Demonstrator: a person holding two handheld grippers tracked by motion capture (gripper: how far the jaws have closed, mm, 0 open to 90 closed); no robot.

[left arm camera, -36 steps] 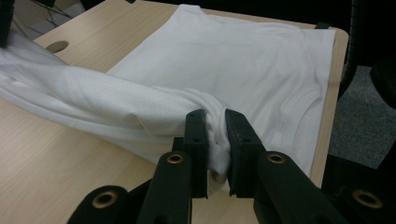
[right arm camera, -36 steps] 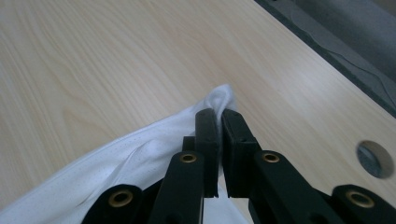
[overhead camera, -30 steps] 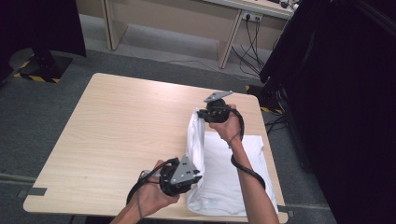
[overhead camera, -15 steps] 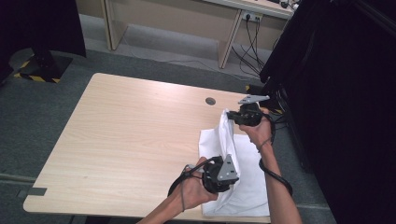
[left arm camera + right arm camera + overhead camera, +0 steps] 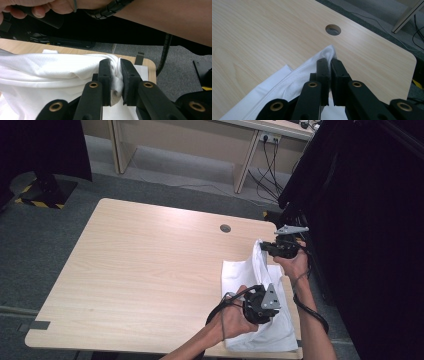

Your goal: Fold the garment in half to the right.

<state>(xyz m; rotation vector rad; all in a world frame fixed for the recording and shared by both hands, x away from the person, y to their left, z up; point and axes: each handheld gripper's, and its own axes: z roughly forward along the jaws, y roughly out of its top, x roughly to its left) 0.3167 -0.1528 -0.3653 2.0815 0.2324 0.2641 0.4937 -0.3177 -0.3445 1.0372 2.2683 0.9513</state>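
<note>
Item: white cloth [image 5: 250,270], right end of table [image 5: 140,270]. My left gripper [image 5: 267,306] was clamped on its near corner, right gripper [image 5: 270,248] clenched on its far one, edge lifted. Step: folding. Next, I judged: carry the edge across, lay flat.

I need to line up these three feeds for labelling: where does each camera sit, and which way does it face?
High view: above the person's side, looking down at the table; forearms, both grippers.
Left gripper view: rides the left gripper, faces the white cloth; an arm above.
Right gripper view: rides the right gripper, faces the tabletop.
Shared: the cloth pinched between black fingers.
</note>
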